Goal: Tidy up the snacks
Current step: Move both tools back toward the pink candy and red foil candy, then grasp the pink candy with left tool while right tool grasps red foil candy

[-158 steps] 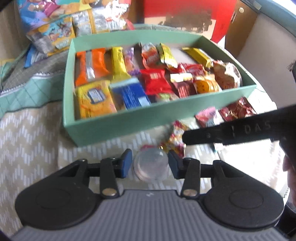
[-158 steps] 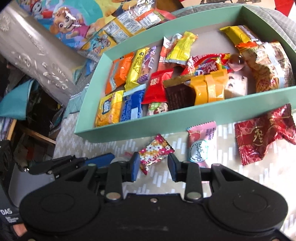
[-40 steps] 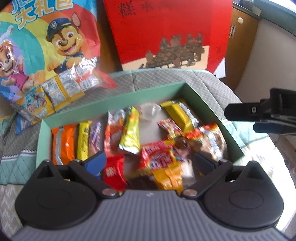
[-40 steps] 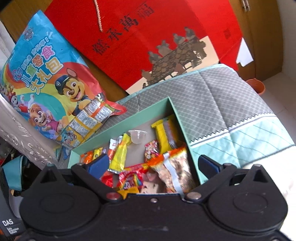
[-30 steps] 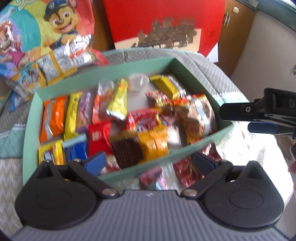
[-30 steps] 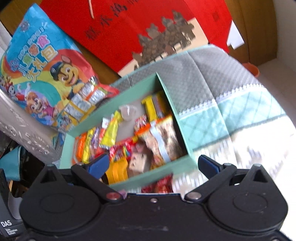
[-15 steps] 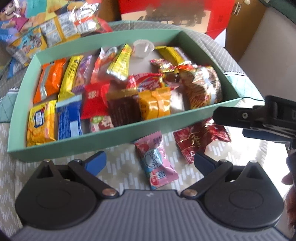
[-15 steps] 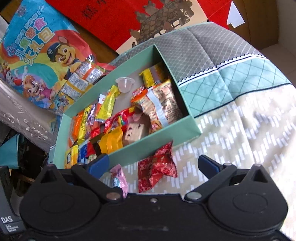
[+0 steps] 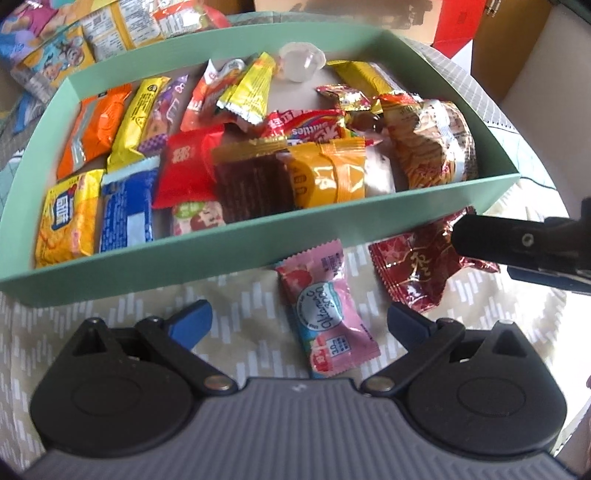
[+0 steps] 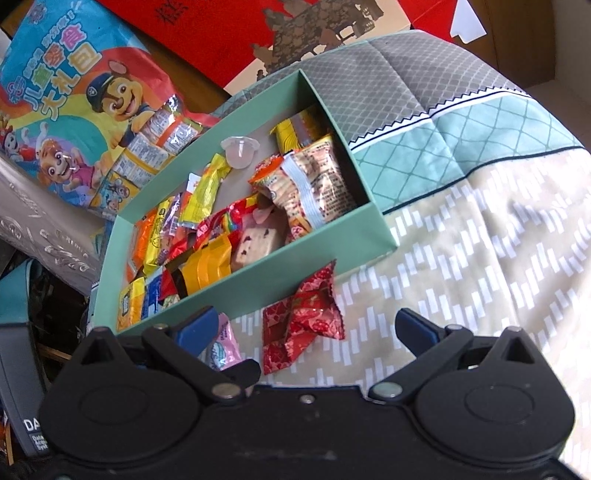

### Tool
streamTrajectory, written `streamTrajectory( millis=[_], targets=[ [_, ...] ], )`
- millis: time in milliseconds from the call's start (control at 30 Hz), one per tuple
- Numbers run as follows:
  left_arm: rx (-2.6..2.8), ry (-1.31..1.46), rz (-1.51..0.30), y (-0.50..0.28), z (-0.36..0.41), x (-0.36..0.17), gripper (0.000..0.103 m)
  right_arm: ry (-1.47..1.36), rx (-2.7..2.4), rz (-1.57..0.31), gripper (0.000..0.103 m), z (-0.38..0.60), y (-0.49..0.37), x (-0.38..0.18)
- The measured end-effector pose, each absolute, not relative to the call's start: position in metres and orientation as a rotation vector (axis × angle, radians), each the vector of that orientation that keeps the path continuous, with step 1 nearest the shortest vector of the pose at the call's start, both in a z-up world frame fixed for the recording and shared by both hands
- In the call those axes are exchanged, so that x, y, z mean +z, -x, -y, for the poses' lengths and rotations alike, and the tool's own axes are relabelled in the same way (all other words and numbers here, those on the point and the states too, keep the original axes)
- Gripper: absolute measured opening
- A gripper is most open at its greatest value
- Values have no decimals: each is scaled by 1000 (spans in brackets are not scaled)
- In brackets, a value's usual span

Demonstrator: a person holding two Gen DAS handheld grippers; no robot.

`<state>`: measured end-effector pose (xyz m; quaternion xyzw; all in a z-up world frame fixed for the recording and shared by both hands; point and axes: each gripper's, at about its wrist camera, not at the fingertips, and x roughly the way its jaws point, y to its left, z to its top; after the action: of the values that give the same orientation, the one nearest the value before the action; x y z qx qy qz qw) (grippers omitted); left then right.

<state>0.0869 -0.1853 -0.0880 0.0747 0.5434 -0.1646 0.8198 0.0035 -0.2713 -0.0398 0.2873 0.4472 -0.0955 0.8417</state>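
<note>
A green box [image 9: 258,254] [image 10: 332,236] holds several snack packets and a clear jelly cup [image 9: 301,64] [image 10: 240,149]. In front of it on the patterned cloth lie a pink candy packet [image 9: 327,314] [image 10: 223,345] and a red foil packet [image 9: 417,266] [image 10: 303,321]. My left gripper [image 9: 297,319] is open and empty, its fingers either side of the pink packet. My right gripper [image 10: 306,326] is open and empty just above the red packet; it also shows at the right edge of the left wrist view [image 9: 517,247].
A cartoon-dog snack bag [image 10: 74,122] lies behind the box at the left, a red gift bag [image 10: 295,33] behind it. A grey and teal quilted cushion [image 10: 461,122] runs to the right of the box. A grey box [image 10: 33,221] stands at far left.
Both grippers have come down and back from over the box to the cloth in front of it. The jelly cup and the small colourful candy held earlier now lie in the box.
</note>
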Motion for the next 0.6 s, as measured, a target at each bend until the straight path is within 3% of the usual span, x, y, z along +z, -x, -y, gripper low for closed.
streamTrajectory(
  millis=[133, 300, 400, 433, 600],
  targets=[
    [-338, -180, -1140, -89, 183, -88, 103, -580, -202, -944, 103, 266, -7, -43],
    [-303, -204, -1116, -90, 172, -90, 101, -494, -205, -941, 85, 257, -16, -45],
    [-292, -208, -1114, -91, 167, -90, 103, -450, -206, -952, 53, 251, -19, -50],
    [-291, -209, -1112, -91, 165, -90, 103, -416, -202, -957, 32, 247, -20, -51],
    [-299, -218, -1106, -90, 163, -90, 102, -332, -170, -954, 32, 236, -15, -53]
  ],
)
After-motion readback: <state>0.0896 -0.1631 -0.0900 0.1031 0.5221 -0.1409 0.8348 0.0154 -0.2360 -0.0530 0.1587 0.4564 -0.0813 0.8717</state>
